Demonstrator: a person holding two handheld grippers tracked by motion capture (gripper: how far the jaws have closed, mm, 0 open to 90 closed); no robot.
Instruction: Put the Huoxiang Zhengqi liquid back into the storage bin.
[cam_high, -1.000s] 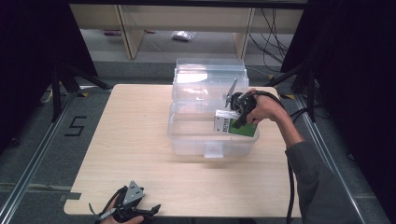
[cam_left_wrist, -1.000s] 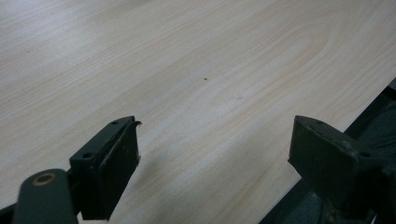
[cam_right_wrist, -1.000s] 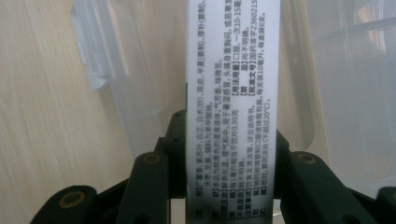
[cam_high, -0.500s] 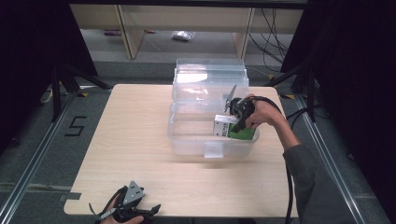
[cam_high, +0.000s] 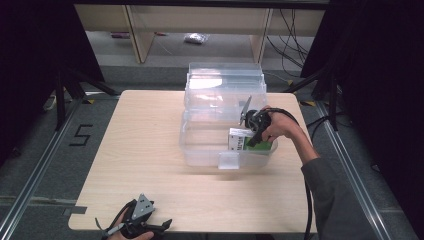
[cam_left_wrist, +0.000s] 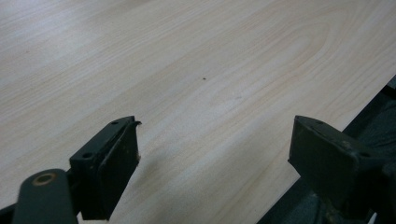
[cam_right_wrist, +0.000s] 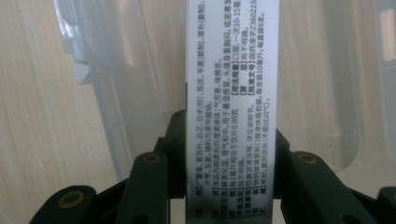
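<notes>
Right tool (cam_high: 248, 141) clamps a green-and-white box (cam_high: 240, 140) inside the clear bin (cam_high: 200, 145); next, likely release. Left tool (cam_high: 150, 227) idle, jaws wide, desk (cam_high: 145, 150) at 7 o'clock.

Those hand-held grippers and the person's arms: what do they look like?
Each is black. The left gripper has two blocky jaws with small round holes, plus a grey three-cornered plate on top. The right gripper trails a black cable beside a grey sleeve.

A black 5 (cam_high: 80, 135) marks the grey floor (cam_high: 30, 165) left of the table; cables (cam_high: 292, 30) hang beyond it
</notes>
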